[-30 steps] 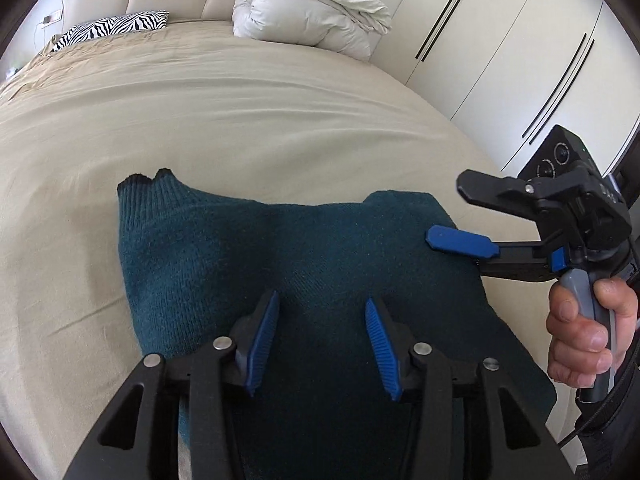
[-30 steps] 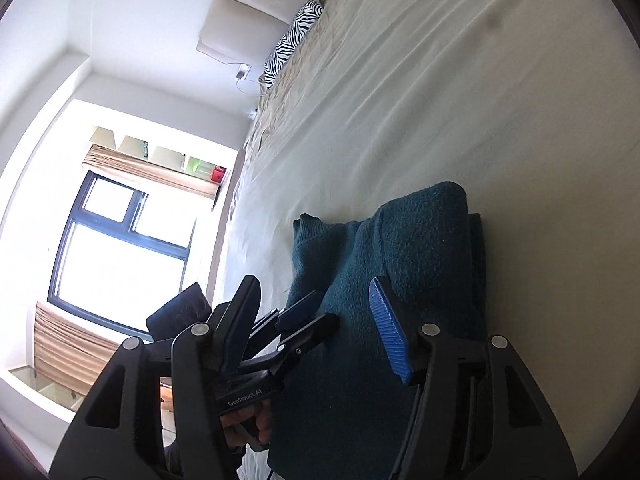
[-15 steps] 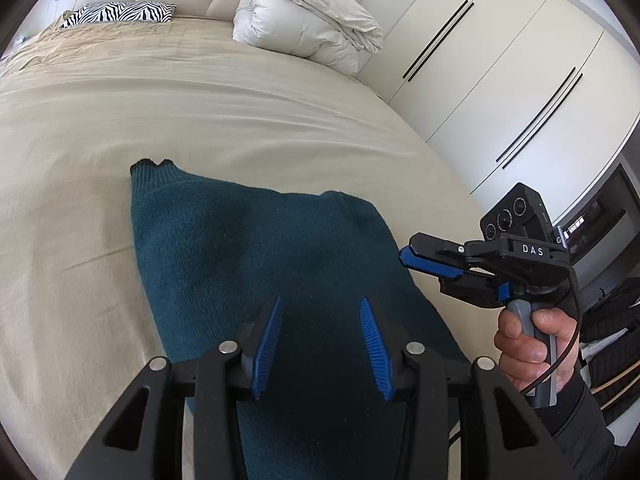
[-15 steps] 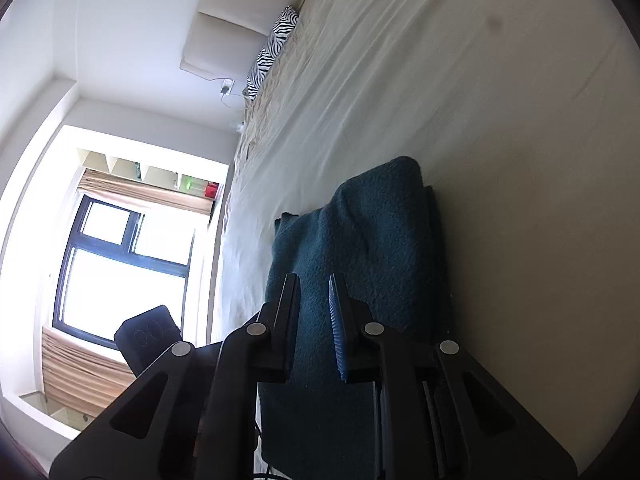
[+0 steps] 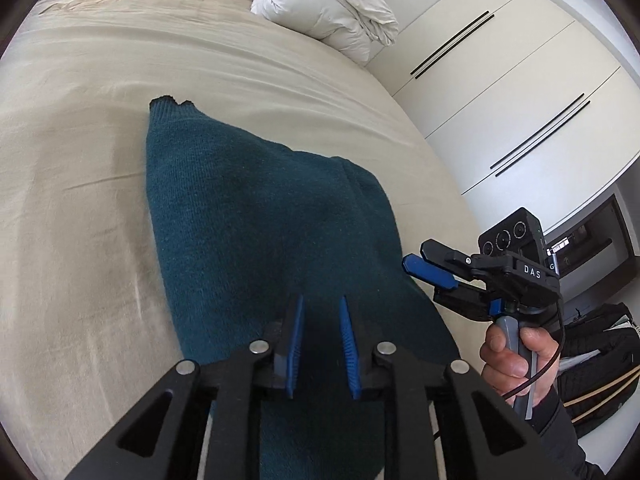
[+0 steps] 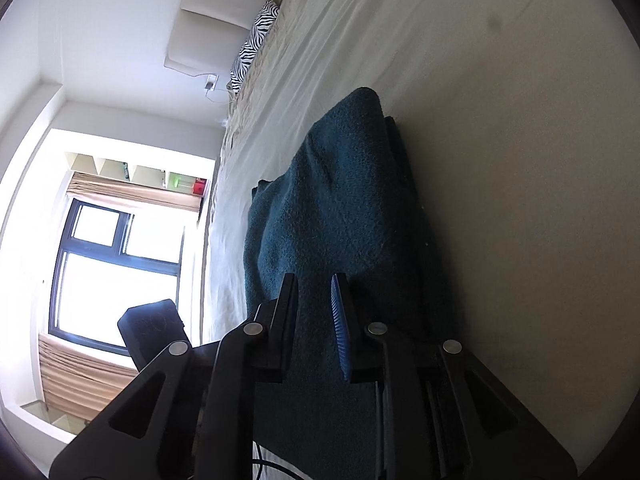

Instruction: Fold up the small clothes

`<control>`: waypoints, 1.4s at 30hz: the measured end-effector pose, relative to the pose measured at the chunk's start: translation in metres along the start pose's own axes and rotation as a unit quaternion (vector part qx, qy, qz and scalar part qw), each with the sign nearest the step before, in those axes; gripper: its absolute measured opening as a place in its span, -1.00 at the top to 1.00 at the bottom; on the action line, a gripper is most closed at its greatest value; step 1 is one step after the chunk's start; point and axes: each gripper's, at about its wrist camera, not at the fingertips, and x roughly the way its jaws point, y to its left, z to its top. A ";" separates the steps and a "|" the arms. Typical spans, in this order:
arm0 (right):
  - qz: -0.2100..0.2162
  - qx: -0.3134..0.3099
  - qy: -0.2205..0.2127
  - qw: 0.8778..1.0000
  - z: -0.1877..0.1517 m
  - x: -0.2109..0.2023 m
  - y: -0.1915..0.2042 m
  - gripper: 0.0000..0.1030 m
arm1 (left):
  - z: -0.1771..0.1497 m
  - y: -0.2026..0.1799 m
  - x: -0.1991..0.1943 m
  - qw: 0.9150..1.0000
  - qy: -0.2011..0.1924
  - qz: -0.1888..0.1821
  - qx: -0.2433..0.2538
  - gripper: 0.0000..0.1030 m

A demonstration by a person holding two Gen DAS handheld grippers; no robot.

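Left wrist view shows the teal sweater (image 5: 260, 216) lying folded on the beige bed (image 5: 80, 200), running from its ribbed end at 11 o'clock down to the near edge at 6 o'clock, where it passes under the left gripper (image 5: 320, 344); that gripper's blue-padded fingers (image 5: 294, 346) stand a narrow gap apart with knit showing between them, and I cannot tell whether they pinch any cloth or merely hover above it; at 3 o'clock the right gripper (image 5: 434, 270) sits just beside the sweater's right edge, its fingers nearly together and apparently holding nothing in this view; in the right wrist view the same gripper (image 6: 314, 328) shows a narrow gap between its fingers with the folded layers of the sweater (image 6: 344, 208) stacked beyond them, and contact with the fabric is unclear. The chief risk, as I judge it, is a partial grasp; the knit is thick and layered, so fingers closing this narrowly may catch only the top ply, and lifting would peel the fold open; a second risk is uneven pulling, since one gripper sits mid-hem and the other at the side edge, which could skew the bundle; the soft bed may also give under pressure, letting cloth bunch rather than slide.
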 end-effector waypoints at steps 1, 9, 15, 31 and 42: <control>0.002 -0.007 0.004 1.000 -0.007 -0.003 0.006 0.44 | -0.008 -0.003 -0.004 1.000 0.001 -0.004 0.004 0.50; -0.001 0.019 0.013 1.000 -0.034 -0.010 -0.030 0.30 | -0.044 0.031 0.023 0.999 0.037 0.004 -0.032 0.84; 0.022 -0.016 -0.002 1.000 -0.061 -0.039 0.007 0.09 | -0.063 0.008 -0.017 1.000 0.015 -0.002 -0.004 0.35; 0.000 -0.024 -0.003 1.000 -0.098 -0.062 -0.009 0.01 | -0.075 0.007 -0.043 1.000 -0.023 0.005 0.005 -0.14; -0.097 0.012 0.023 0.995 0.017 -0.036 -0.041 -0.16 | -0.010 0.088 -0.030 0.994 -0.012 0.023 -0.109 -0.65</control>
